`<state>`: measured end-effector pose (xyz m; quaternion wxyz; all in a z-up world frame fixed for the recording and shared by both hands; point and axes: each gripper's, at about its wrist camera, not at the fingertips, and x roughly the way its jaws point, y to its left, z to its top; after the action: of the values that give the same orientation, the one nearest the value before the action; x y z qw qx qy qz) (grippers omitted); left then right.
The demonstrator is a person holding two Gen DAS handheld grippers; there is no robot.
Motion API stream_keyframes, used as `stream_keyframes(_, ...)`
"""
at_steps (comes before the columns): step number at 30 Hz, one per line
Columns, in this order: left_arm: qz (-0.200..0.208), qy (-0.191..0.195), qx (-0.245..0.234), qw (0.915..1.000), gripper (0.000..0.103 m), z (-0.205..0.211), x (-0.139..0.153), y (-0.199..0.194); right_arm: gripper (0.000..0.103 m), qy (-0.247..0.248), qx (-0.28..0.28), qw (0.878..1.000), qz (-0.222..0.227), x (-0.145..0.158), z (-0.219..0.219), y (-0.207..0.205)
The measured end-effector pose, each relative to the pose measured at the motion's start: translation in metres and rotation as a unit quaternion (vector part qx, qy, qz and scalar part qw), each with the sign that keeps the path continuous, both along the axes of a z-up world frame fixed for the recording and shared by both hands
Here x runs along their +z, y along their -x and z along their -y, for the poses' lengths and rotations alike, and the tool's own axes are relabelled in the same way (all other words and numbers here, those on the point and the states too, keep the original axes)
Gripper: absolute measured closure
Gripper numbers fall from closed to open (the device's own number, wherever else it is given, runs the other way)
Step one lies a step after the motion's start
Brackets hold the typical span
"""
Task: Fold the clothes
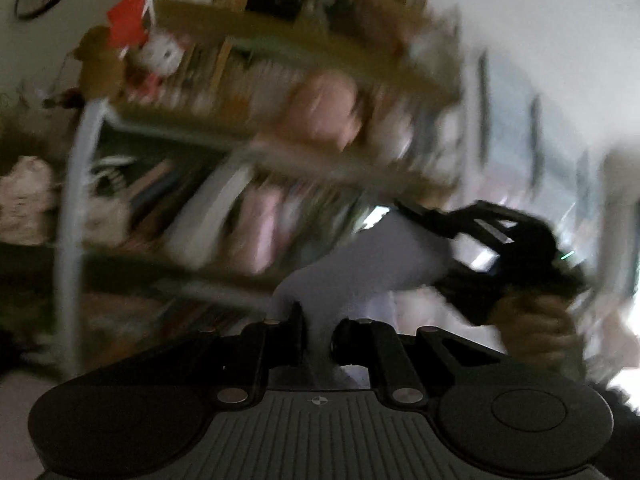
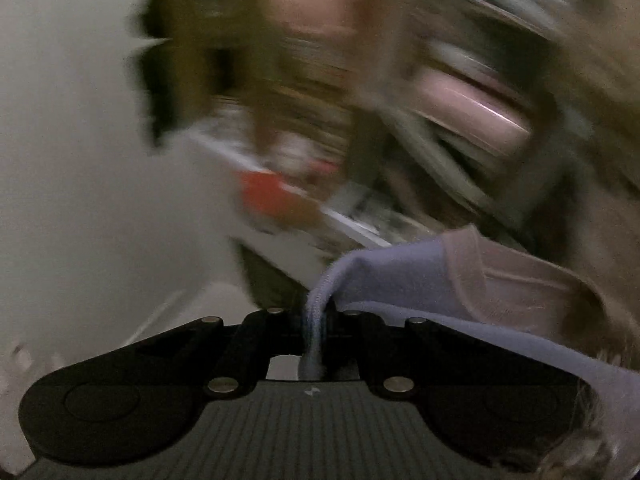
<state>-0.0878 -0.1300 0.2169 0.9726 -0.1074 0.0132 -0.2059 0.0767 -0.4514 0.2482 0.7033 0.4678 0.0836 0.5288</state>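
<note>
A: In your left view, your left hand-held gripper (image 1: 318,336) pinches the lavender cloth (image 1: 360,256). The cloth runs up to your right hand-held gripper (image 1: 436,220).

B: In your right view, your right hand-held gripper (image 2: 316,336) bites the cloth's (image 2: 400,276) edge, held in the air.

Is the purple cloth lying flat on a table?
No, the purple cloth is held up in the air, its edge pinched in the right tool, with blurry shelves behind it.
</note>
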Motion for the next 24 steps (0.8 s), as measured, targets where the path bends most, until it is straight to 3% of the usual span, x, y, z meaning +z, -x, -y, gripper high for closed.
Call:
stream_keyframes(3, -0.029, 0.074, -0.038, 0.9961, 0.091, -0.023, -0.008, -0.012, 0.097, 0.027, -0.005, 0.998, 0.062, 0.046, -0.022, 0.003)
stream_keyframes(6, -0.110, 0.112, -0.028, 0.9872, 0.091, -0.047, -0.049, -0.029, 0.097, 0.109, -0.012, 0.992, 0.056, 0.039, -0.063, -0.009)
stream_keyframes(9, -0.223, 0.108, 0.026, 0.9685, 0.090, -0.068, -0.118, -0.042, 0.097, 0.207, 0.006, 0.978, -0.027, -0.014, -0.111, -0.037)
stream_keyframes(12, -0.304, 0.055, 0.086, 0.9473, 0.087, -0.087, -0.164, -0.044, 0.097, 0.304, 0.027, 0.945, -0.118, -0.088, -0.160, -0.061)
stream_keyframes(14, -0.348, 0.015, 0.122, 0.9292, 0.085, -0.100, -0.189, -0.042, 0.097, 0.371, 0.027, 0.916, -0.150, -0.132, -0.188, -0.068)
stream_keyframes(15, -0.365, -0.002, 0.141, 0.9204, 0.086, -0.106, -0.198, -0.040, 0.097, 0.383, 0.030, 0.909, -0.161, -0.150, -0.197, -0.070)
stream_keyframes(17, -0.365, -0.011, 0.165, 0.9160, 0.083, -0.120, -0.197, -0.027, 0.097, 0.383, 0.026, 0.906, -0.178, -0.173, -0.213, -0.077)
stream_keyframes(19, -0.360, -0.006, 0.184, 0.9149, 0.082, -0.130, -0.191, -0.019, 0.097, 0.387, 0.007, 0.905, -0.174, -0.175, -0.230, -0.085)
stream_keyframes(22, -0.348, -0.008, 0.199, 0.9161, 0.082, -0.133, -0.181, -0.018, 0.091, 0.421, -0.016, 0.892, -0.166, -0.184, -0.248, -0.098)
stream_keyframes(23, -0.343, -0.010, 0.199, 0.9181, 0.081, -0.132, -0.178, -0.018, 0.078, 0.429, -0.021, 0.887, -0.169, -0.191, -0.249, -0.098)
stream_keyframes(24, -0.337, -0.013, 0.194, 0.9212, 0.081, -0.129, -0.176, -0.018, 0.059, 0.433, -0.025, 0.885, -0.171, -0.195, -0.249, -0.099)
